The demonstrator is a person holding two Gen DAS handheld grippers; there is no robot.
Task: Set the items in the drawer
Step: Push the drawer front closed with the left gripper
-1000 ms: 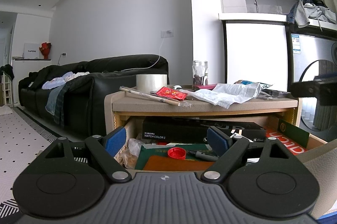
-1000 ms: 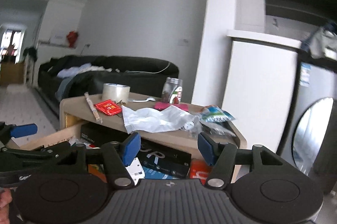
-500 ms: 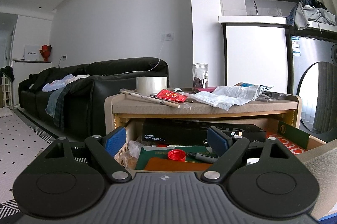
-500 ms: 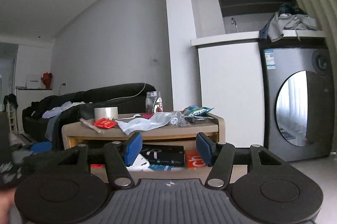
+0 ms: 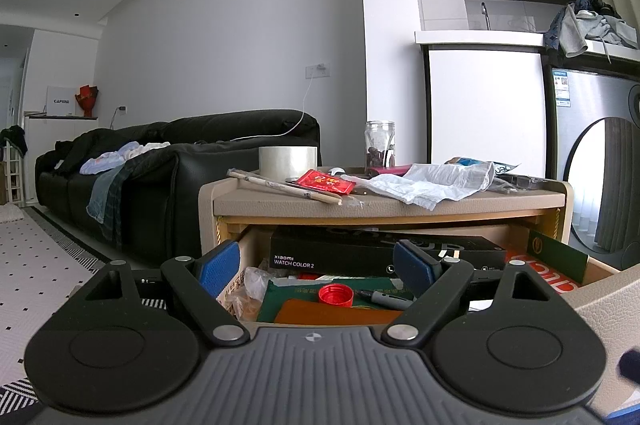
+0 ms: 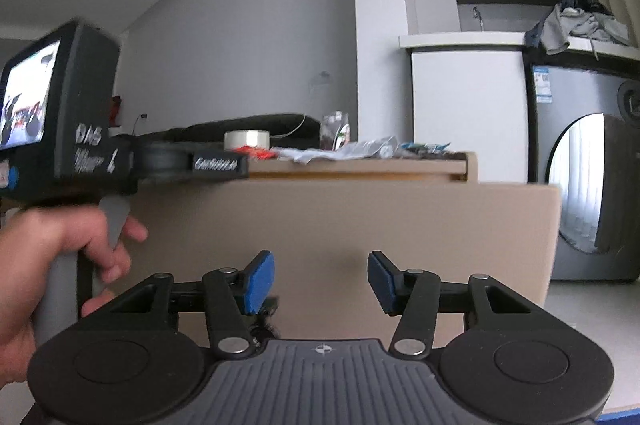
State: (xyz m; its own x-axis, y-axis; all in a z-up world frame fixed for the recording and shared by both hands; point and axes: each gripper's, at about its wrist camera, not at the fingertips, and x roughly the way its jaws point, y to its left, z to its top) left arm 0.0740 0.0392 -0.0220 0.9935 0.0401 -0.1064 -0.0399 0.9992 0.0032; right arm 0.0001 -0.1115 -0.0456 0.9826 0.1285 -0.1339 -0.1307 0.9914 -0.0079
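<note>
The drawer (image 5: pixel 600 301) of the low beige table (image 5: pixel 384 206) stands pulled out. Inside lie a black watch box (image 5: pixel 360 255), a red bottle cap (image 5: pixel 335 296), a pen (image 5: pixel 386 298) and a green booklet (image 5: pixel 296 295). My left gripper (image 5: pixel 316 267) hovers open and empty just above the drawer's near edge. My right gripper (image 6: pixel 321 281) is open and empty, low down, facing the drawer's plain front panel (image 6: pixel 348 225) at close range. On the tabletop sit a tape roll (image 5: pixel 288 161), a wooden stick (image 5: pixel 284 186), a red packet (image 5: pixel 326 182), a white plastic bag (image 5: pixel 432 183) and a glass jar (image 5: pixel 379 148).
A hand (image 6: pixel 52 257) holds the left tool's body (image 6: pixel 88 129) at the left of the right wrist view. A black sofa (image 5: pixel 160 181) with clothes stands left of the table. A washing machine (image 5: pixel 600 169) and white cabinet (image 5: pixel 484 113) stand to the right.
My right gripper has dropped low and come close to the drawer's front panel, so the drawer's contents are out of its view. The left gripper has stayed almost still.
</note>
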